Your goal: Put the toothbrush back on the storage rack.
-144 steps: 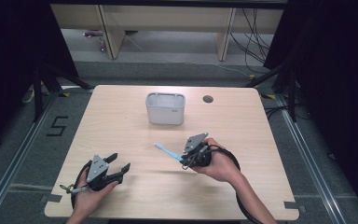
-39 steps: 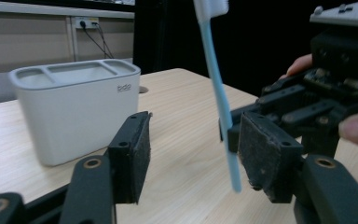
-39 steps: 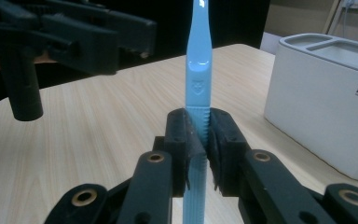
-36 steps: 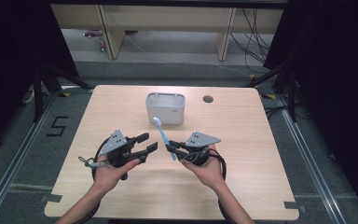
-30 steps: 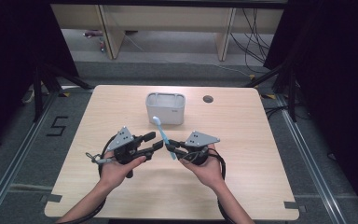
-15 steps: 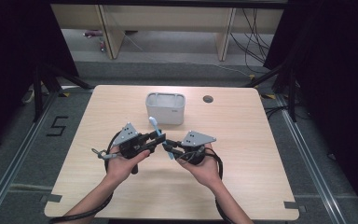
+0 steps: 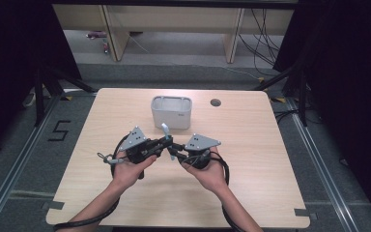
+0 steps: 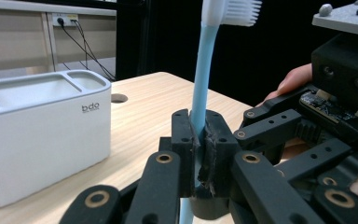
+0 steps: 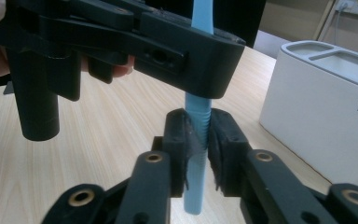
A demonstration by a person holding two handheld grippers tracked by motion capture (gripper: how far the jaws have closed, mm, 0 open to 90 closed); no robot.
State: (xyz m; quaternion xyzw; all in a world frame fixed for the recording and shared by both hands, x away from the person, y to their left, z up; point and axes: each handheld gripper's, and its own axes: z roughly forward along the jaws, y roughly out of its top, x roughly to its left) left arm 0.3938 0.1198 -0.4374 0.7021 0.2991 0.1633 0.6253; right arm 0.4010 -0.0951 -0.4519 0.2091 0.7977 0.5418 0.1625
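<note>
A light blue toothbrush with white bristles stands upright above the middle of the table, between both grippers. In the left gripper view its handle is clamped between my left gripper's pads, which have just been closing. That left gripper meets the brush from the left. My right gripper reaches in from the right. In the right gripper view the lower handle still stands between my right gripper's pads, which have just been opening and look slightly slack on it.
A white two-compartment holder stands just beyond the grippers, also close by as the holder and the holder. A round cable hole sits at the back of the wooden table. Dark floor and rails surround the table.
My left gripper came in from the left, reached the toothbrush and shut on its handle. The brush now stands more upright. My right gripper's jaws have eased apart slightly.
</note>
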